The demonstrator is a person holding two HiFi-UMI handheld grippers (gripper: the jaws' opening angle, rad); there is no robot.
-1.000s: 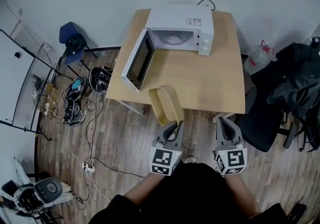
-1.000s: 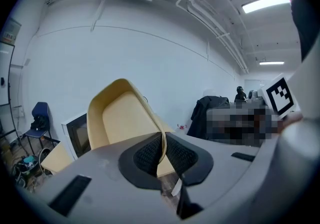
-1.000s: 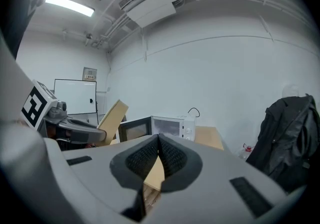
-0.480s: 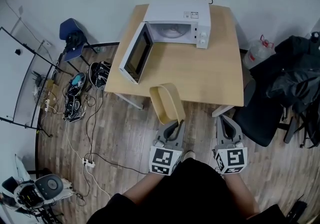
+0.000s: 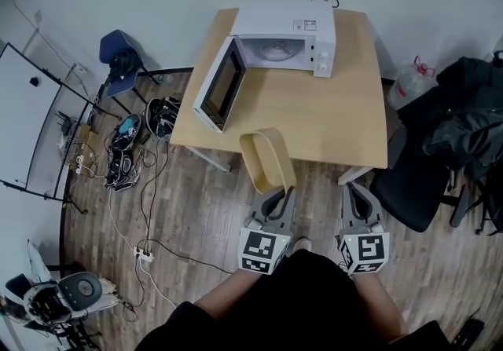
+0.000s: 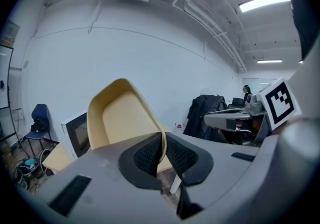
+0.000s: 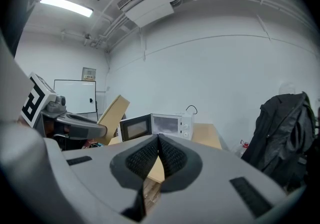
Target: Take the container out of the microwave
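Little has changed; left gripper (image 5: pixel 277 195) still clamps the container (image 5: pixel 267 159); microwave (image 5: pixel 287 31) open.

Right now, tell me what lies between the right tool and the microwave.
A strip of wooden floor, then bare table, in the head view; the container in the left tool sits off to the side.

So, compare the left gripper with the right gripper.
The left gripper's jaws pinch the tan container's wall; the right gripper's jaws meet on nothing. The container blocks the left gripper's outlook; the right gripper faces the open microwave unobstructed. Both point toward the table.
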